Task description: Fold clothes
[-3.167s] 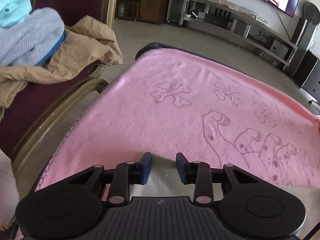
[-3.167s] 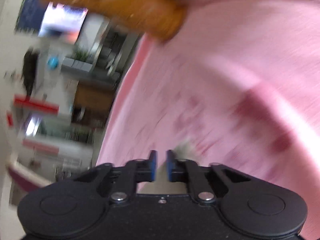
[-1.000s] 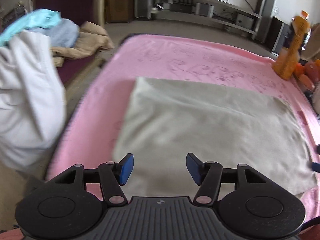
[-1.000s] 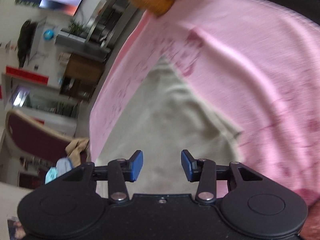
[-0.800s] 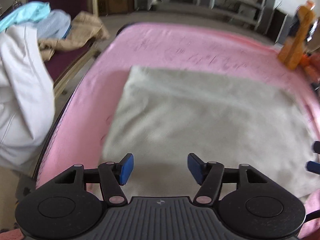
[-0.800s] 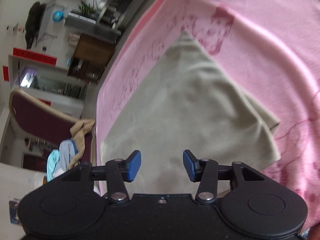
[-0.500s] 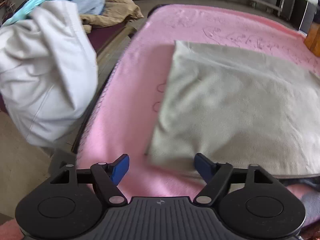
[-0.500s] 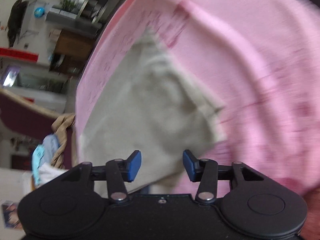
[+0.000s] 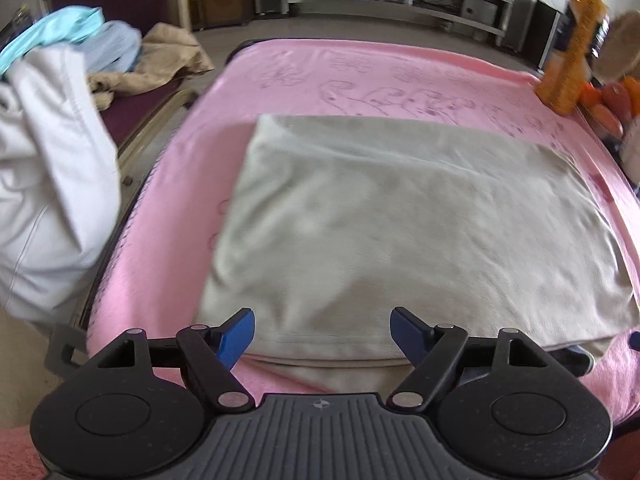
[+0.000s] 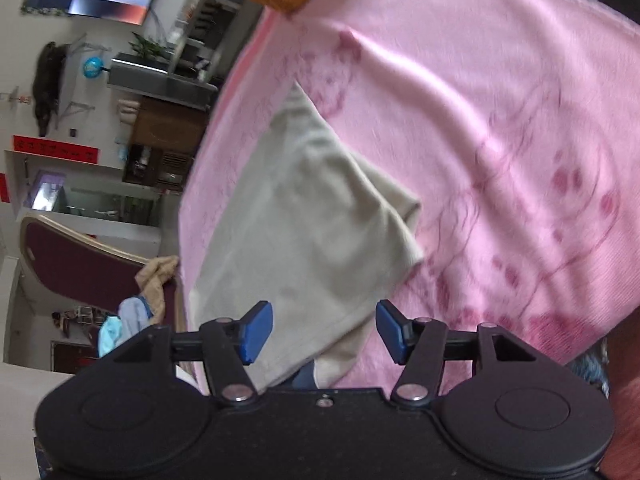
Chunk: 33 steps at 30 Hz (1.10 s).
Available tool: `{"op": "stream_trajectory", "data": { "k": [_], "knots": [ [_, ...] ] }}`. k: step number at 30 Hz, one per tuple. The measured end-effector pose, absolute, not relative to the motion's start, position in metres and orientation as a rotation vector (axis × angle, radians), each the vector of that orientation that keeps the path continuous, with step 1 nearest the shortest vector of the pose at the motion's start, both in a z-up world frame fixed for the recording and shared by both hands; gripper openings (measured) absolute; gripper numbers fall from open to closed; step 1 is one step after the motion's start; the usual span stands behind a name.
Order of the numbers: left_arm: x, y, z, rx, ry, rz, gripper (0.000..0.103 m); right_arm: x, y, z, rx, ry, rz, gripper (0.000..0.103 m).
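Observation:
A beige garment lies folded flat in a rough rectangle on the pink towel that covers the table. My left gripper hovers open just above the garment's near edge, nothing between its blue pads. The right wrist view shows the same garment from its right end, with a folded corner sticking out toward the pink towel. My right gripper is open over the garment's near right corner and holds nothing.
A white garment hangs at the left beside the table. Tan, blue and turquoise clothes are piled on a maroon chair. An orange bottle and orange items stand at the far right corner.
Both grippers let go of the garment, opened wide and drew back toward its near edge. The left view swung left, then back to centre on the garment.

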State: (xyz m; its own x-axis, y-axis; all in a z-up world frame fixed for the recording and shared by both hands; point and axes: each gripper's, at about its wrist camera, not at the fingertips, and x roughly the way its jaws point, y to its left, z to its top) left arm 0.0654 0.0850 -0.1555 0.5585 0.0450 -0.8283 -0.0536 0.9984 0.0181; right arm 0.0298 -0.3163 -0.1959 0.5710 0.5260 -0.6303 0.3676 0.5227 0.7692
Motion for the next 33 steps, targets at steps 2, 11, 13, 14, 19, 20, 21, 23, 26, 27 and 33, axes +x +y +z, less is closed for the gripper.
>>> {"op": "stream_trajectory", "data": {
  "k": [2,11,13,14,19,20,21,23,26,27,33],
  "knots": [
    [0.067,0.079,-0.157,0.01,0.977,0.048,0.077,0.034,-0.307,-0.203,1.055,1.036,0.087,0.056],
    [0.071,0.085,-0.159,-0.032,0.988,0.044,0.078,0.031,-0.296,-0.218,1.235,0.977,0.036,0.057],
    [0.071,0.085,-0.159,-0.034,0.987,0.042,0.078,0.028,-0.295,-0.225,1.311,0.967,0.042,0.057],
    [0.071,0.085,-0.159,-0.033,0.987,0.043,0.078,0.027,-0.293,-0.229,1.351,0.966,0.057,0.058],
    [0.072,0.087,-0.159,-0.038,0.989,0.047,0.078,0.03,-0.275,-0.239,1.418,0.943,0.117,0.058],
    [0.072,0.087,-0.159,-0.039,0.989,0.047,0.078,0.03,-0.274,-0.238,1.41,0.918,0.11,0.058],
    [0.072,0.087,-0.159,-0.038,0.989,0.047,0.077,0.03,-0.275,-0.235,1.405,0.868,0.105,0.058],
    [0.071,0.088,-0.159,-0.038,0.988,0.05,0.078,0.027,-0.278,-0.225,1.325,0.782,0.009,0.058],
    [0.071,0.092,-0.16,-0.046,0.992,0.053,0.077,0.033,-0.28,-0.227,1.3,0.785,-0.009,0.056],
    [0.072,0.094,-0.161,-0.05,0.995,0.058,0.078,0.039,-0.276,-0.227,1.28,0.819,0.033,0.056],
    [0.072,0.114,-0.165,-0.074,1.027,0.121,0.077,0.047,-0.285,-0.22,1.213,0.741,-0.077,0.054]
  ]
}}
